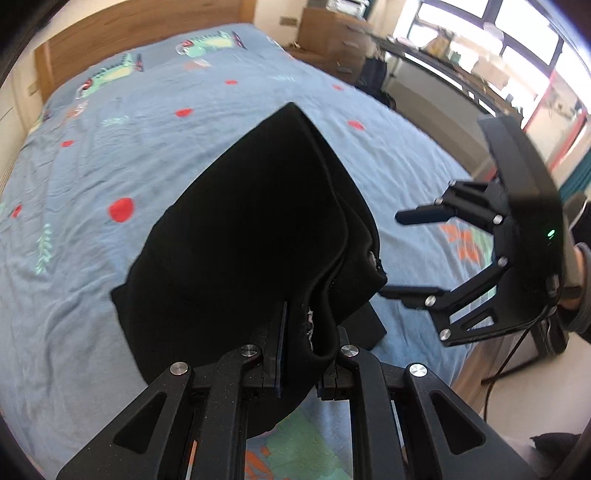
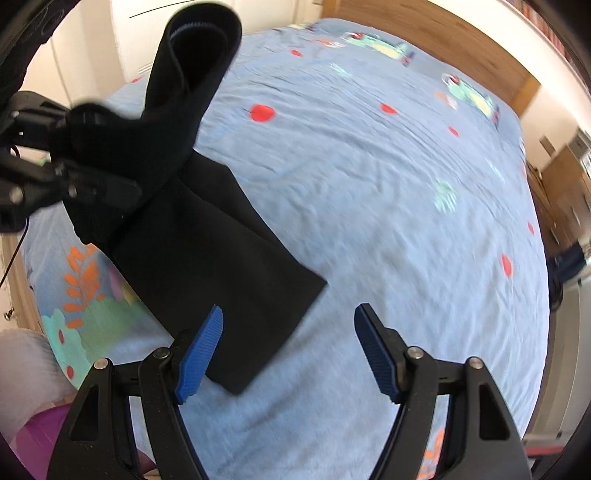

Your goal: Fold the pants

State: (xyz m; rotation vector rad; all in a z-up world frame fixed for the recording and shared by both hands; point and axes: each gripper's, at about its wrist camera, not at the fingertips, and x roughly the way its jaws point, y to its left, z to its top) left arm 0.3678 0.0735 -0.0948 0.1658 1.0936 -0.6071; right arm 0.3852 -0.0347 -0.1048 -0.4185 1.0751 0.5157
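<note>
The black pants [image 1: 251,236] are partly folded on the blue bedspread [image 1: 110,166]. My left gripper [image 1: 306,332] is shut on a bunched edge of the pants and lifts that end off the bed. In the right wrist view the lifted part [image 2: 177,103] rises at the upper left, held by the left gripper [image 2: 85,177], while the lower part of the pants [image 2: 221,266] lies flat on the bed. My right gripper [image 2: 288,347] is open and empty, just above the near end of the flat part. It shows in the left wrist view [image 1: 406,254] to the right of the pants.
The bedspread [image 2: 388,184] has red dots and animal prints. A wooden headboard [image 1: 129,33] stands at the far end. A desk and windows [image 1: 480,66] are beyond the bed's right side. Something purple [image 2: 40,435] lies by the bed's near corner.
</note>
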